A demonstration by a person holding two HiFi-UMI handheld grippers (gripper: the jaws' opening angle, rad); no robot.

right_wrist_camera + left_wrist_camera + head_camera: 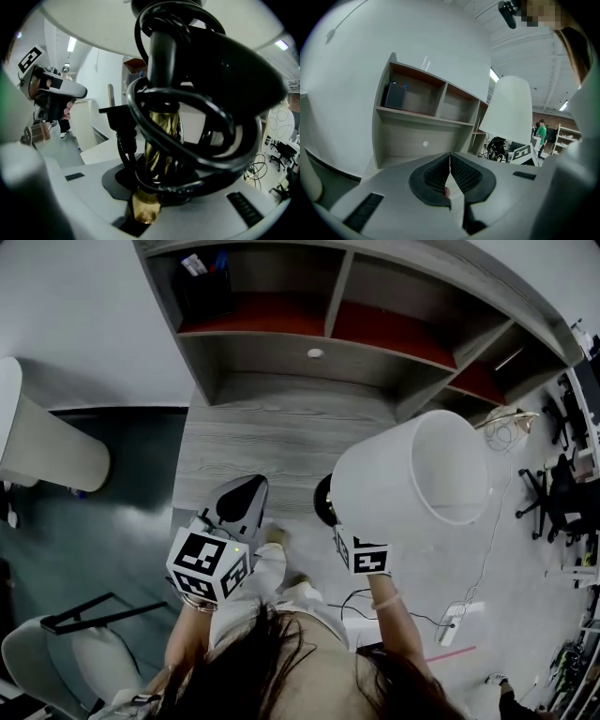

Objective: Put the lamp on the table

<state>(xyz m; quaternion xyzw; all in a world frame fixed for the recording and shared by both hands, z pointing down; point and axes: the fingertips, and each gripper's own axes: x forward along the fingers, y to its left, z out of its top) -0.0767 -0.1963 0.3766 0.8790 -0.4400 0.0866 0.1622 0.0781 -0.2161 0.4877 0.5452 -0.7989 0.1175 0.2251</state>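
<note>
Right gripper point(152, 185): jaws partly apart and clamped on the brass stem point(157, 136) of the lamp point(412, 474), pads pressing it from both sides. Black cord point(187, 101) wound in loose loops round the stem just above the jaws, with its plug hanging on the left side of the stem. Lamp carried in the air and tilted, the open mouth of the white shade point(448, 460) turned up toward the head camera; it does not rest on anything. From above, the shade hangs over the front right corner of the table point(262, 437), partly past the tabletop's right edge, with the right gripper's marker cube point(361, 554) just below the shade, toward the person. Left gripper point(450, 159): jaws closed together, tips meeting, nothing gripped; it sits at the tabletop's front edge, left of the lamp and apart from it. Its own view looks across the grey tabletop to the shelf unit point(422, 117) along the back edge, the shade showing white to the right. Dark box point(396, 95) stands in the shelf unit's left compartment.
</note>
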